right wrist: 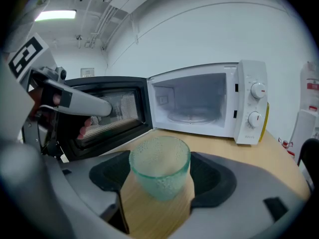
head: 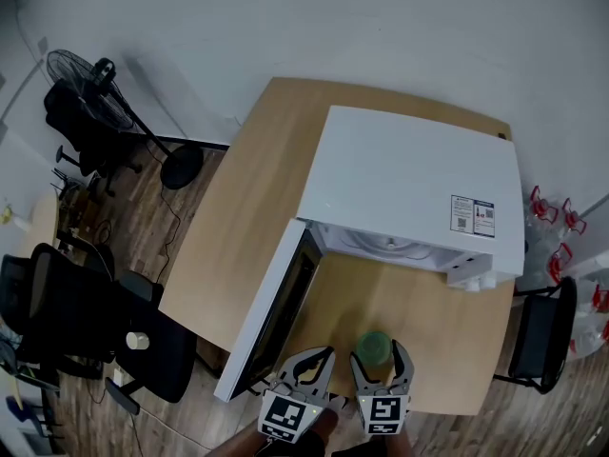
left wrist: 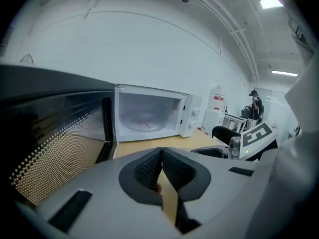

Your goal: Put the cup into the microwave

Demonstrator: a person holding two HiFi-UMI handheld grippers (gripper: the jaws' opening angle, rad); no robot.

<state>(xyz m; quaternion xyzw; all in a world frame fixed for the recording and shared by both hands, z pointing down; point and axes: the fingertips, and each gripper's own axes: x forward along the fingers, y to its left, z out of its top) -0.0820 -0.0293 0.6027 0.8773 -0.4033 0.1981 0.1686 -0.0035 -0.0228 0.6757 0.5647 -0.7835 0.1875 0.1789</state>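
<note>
With the pebbled pale-green glass cup (right wrist: pixel 159 158) standing on the wooden table (right wrist: pixel 149 215) between the spread jaws of the right gripper (right wrist: pixel 160 174), an off-centre squeeze could tip it, while the left gripper (left wrist: pixel 162 156) is pressed together, empty.

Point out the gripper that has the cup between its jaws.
The right gripper: the green cup stands between its open jaws. The left gripper has its jaws shut together, no cup there.
</note>
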